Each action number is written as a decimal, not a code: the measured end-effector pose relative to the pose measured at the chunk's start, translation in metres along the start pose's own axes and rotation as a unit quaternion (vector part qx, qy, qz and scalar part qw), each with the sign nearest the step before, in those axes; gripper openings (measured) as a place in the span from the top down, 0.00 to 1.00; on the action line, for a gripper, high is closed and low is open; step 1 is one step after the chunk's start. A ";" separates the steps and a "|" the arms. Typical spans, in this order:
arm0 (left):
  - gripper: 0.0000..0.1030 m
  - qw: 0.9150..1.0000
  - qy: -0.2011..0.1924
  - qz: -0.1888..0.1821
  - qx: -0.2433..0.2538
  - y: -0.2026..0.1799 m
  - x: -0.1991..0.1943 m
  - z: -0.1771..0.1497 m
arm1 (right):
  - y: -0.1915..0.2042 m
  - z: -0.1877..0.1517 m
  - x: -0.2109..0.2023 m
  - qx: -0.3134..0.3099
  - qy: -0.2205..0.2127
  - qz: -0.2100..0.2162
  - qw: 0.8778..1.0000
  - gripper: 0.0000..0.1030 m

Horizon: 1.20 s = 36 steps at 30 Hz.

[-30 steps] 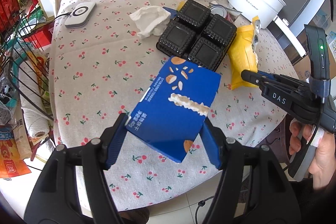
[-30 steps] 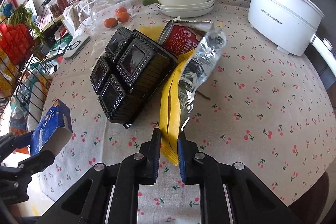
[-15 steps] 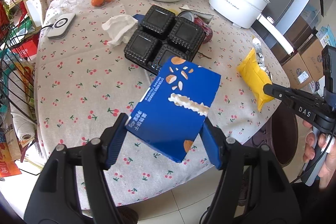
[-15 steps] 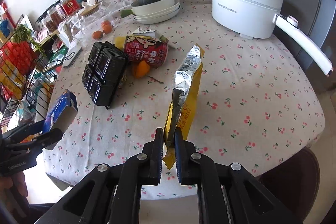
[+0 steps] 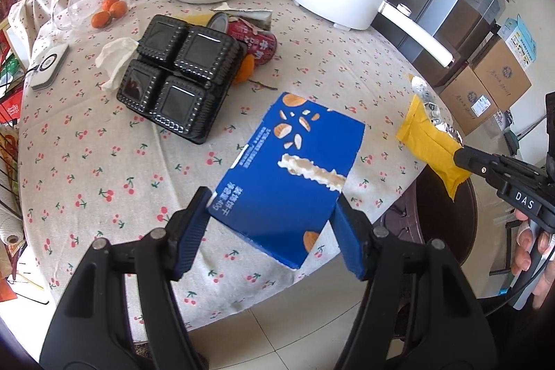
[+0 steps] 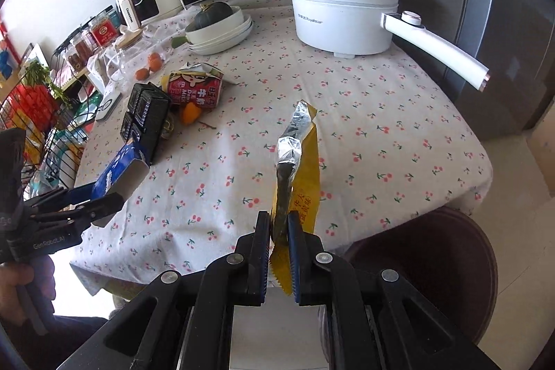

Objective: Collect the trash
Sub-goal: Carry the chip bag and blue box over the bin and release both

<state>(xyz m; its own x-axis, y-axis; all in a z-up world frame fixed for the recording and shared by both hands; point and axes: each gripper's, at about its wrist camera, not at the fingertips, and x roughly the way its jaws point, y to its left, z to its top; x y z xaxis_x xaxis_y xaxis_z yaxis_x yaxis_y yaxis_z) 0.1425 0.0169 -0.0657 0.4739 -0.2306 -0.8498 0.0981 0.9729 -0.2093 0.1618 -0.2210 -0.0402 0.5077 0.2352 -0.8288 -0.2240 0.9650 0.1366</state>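
Left gripper (image 5: 274, 224): jaws spread wide and clamped on the two long edges of the blue carton (image 5: 288, 175); both blue pads press the carton's sides.
Blue carton, position: held between the left fingers, lifted off the table, over the near table edge.
Blue carton, long axis: runs away from the gripper, up and to the right in the left wrist view; the broad printed face is turned toward the camera.
Blue carton, ends: the near end sits between the pads; in the right wrist view the open end (image 6: 133, 177) faces toward the right gripper.
Right gripper (image 6: 279, 240): jaws pressed almost together, pinching the lower part of the yellow snack bag (image 6: 301, 172).
Yellow snack bag, position: in the right jaws, raised above the tablecloth (image 6: 381, 113) near the table's front edge.
Yellow snack bag, long axis: points straight ahead of the gripper; the torn mouth with foil lining is the far end, and the serrated sealed end hangs just behind the pads.
Yellow snack bag, in the left wrist view: to the right of the left gripper, well apart from the carton.
Remaining items ahead of the grippers: black four-cell tray (image 5: 177, 71), red milk can (image 5: 255, 40), crumpled tissue (image 5: 114, 58), all lying on the tablecloth.
Beyond them: white electric pot (image 6: 343, 13), stacked bowls holding a dark squash (image 6: 215, 14).
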 end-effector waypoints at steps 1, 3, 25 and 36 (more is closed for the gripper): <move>0.34 1.000 0.001 -0.002 0.002 -0.003 0.002 0.000 | -0.006 -0.003 -0.003 0.004 -0.001 -0.003 1.000 0.89; 0.34 1.000 0.003 -0.007 0.004 -0.010 0.005 0.001 | -0.017 -0.008 -0.009 0.013 -0.004 -0.007 1.000 0.89; 0.34 0.993 0.025 -0.073 0.092 -0.126 0.039 -0.011 | -0.119 -0.081 -0.049 0.074 0.002 -0.057 0.996 0.90; 0.34 0.982 0.050 -0.100 0.149 -0.186 0.069 -0.029 | -0.151 -0.098 -0.055 0.108 0.010 -0.063 0.992 0.90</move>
<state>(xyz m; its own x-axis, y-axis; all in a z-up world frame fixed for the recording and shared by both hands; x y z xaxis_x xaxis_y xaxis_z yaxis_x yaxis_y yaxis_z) 0.1311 -0.1801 -0.0994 0.3313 -0.4033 -0.8530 0.4402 0.8657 -0.2383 0.0864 -0.3910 -0.0687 0.5028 0.1108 -0.8573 0.0250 0.9895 0.1426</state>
